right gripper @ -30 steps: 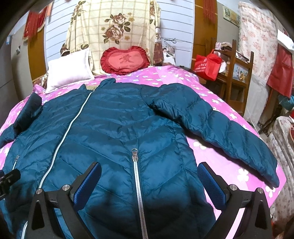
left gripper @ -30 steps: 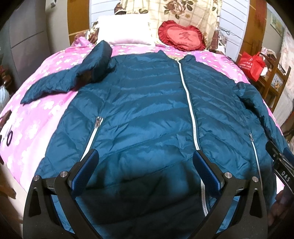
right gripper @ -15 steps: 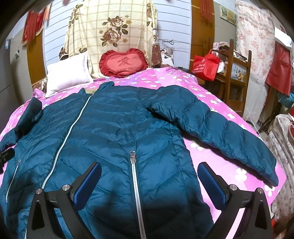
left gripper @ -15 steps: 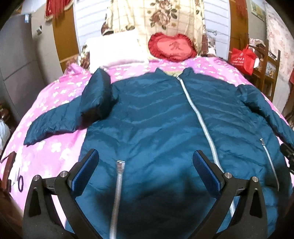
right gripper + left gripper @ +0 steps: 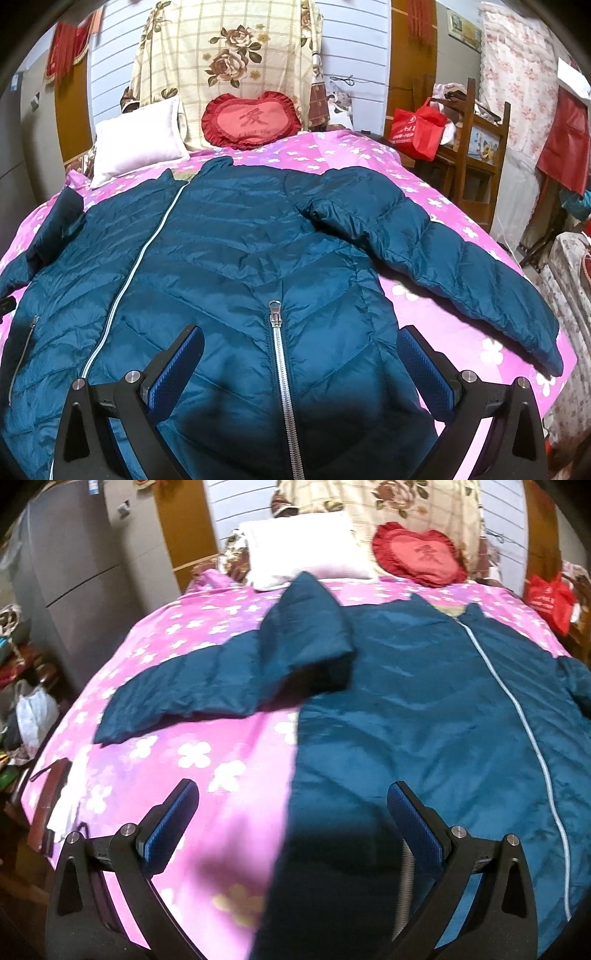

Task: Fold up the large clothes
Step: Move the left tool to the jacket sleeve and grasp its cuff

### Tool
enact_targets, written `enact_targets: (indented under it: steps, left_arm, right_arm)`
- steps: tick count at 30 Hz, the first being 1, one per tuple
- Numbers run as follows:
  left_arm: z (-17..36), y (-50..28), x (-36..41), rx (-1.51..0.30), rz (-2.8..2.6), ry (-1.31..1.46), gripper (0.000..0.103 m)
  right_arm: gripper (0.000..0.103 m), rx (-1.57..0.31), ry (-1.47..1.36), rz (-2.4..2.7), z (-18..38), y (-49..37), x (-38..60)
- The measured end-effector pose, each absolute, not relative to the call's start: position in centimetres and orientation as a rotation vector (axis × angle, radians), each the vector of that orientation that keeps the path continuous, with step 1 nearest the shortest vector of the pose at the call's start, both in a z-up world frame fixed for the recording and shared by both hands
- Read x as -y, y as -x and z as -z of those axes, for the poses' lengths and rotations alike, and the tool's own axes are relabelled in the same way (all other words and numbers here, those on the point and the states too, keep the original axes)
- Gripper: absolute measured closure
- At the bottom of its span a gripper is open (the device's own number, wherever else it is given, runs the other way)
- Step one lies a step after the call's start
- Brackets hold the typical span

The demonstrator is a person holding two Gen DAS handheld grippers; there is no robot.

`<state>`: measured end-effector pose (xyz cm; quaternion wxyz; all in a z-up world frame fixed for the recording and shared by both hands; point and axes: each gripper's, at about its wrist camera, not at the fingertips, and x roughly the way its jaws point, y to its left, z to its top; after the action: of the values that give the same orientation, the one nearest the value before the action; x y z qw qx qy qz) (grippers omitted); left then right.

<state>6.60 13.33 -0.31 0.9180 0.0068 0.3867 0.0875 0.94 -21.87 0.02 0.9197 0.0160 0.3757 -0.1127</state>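
A teal quilted jacket [image 5: 236, 258] lies front up, zipped, on a pink flowered bedspread [image 5: 461, 325]; it also shows in the left wrist view [image 5: 424, 716]. Its left-side sleeve [image 5: 207, 679] is bent, with the cuff end folded back toward the shoulder. The other sleeve [image 5: 443, 258] stretches out over the bed's right edge. My left gripper [image 5: 293, 812] is open and empty above the jacket's left hem edge. My right gripper [image 5: 301, 362] is open and empty above the right pocket zipper [image 5: 275, 314].
A white pillow [image 5: 136, 136] and a red heart cushion [image 5: 251, 120] sit at the bed's head. A red bag [image 5: 417, 129] on wooden furniture [image 5: 476, 147] stands on the right. A grey cabinet [image 5: 74, 572] and a white bag [image 5: 35, 716] are on the left.
My left gripper has swung left, from over the jacket's middle to its left edge and the bare bedspread. My right gripper has barely moved. Both have stayed open.
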Motion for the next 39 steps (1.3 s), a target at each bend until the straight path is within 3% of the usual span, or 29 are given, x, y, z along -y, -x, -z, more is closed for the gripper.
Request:
enact_targets:
  steps: [6,14,19,24,29,31,33,34,35,36,39]
  left_arm:
    - [-0.4,-7.4,-20.4,-0.811,-0.216,0.123,0.0]
    - [-2.2,-11.2,-34.6,-0.806,-0.459,0.094,0.0]
    - [0.8,-14.3,-42.9,-0.904,-0.511,0.202,0.0]
    - [5.1,-17.4,-44.7,-1.028,-0.508,0.274,0.0]
    - [5.6,-19.6,-42.6,-1.024,-0.439,0.257,0.003]
    - [5.4,-20.1,-41.7,-1.007,-0.398,0.218,0.015]
    - [5.0,-20.1,-40.8,-0.976,-0.345,0.206,0.051]
    - [4.9,-20.1,-40.5,-0.965,-0.34,0.201,0.062]
    - [4.8,-20.1,-40.1,-0.963,-0.33,0.196,0.084]
    - [4.7,-20.1,-39.7,-0.964,-0.329,0.182,0.091]
    - [3.0,-18.7,-40.0,-0.917,-0.385,0.213,0.095]
  right_arm:
    - [0.0,-0.777,-0.031,0.232,0.1,-1.2,21.7]
    - [0.0,-0.838,-0.017,0.227,1.7,-1.9,21.0]
    - [0.0,-0.854,0.015,0.239,2.5,-2.1,20.6]
    - [0.0,-0.883,0.042,0.242,3.3,-2.6,20.2]
    - [0.0,-0.898,0.045,0.248,3.6,-2.7,20.4]
    - [0.0,-0.9,0.043,0.249,3.6,-2.8,20.4]
    - [0.0,-0.898,0.043,0.252,3.6,-2.8,20.4]
    - [0.0,-0.898,0.041,0.253,3.6,-2.9,20.4]
    - [0.0,-0.9,0.039,0.253,3.6,-2.9,20.4]
    - [0.0,-0.9,0.038,0.254,3.7,-3.0,20.4]
    - [0.0,-0.899,0.042,0.256,3.6,-3.0,20.4]
